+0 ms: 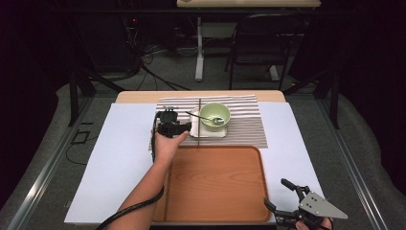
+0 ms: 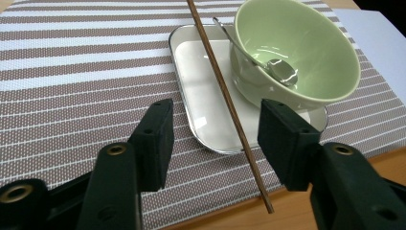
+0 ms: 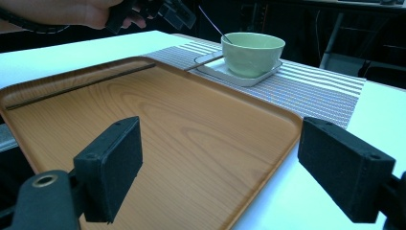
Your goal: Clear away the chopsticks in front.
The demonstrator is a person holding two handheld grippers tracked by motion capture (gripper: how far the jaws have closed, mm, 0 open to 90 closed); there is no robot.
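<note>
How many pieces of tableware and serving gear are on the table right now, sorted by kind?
Pale green ceramic bowl: 1
Shiny metal spoon in the bowl: 1
White rectangular plate under the bowl: 1
Thin brown wooden chopstick across the plate: 1
Thin dark chopstick in the tray: 1
Brown-and-white striped placemat: 1
Orange-brown wooden tray: 1
Total: 7

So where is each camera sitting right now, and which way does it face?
High view: above the person's side, looking forward and down on the tray; forearm, both tools.
Left gripper view: on the left tool, facing the chopstick and green bowl.
Right gripper view: on the right tool, facing across the tray.
All share the bowl.
</note>
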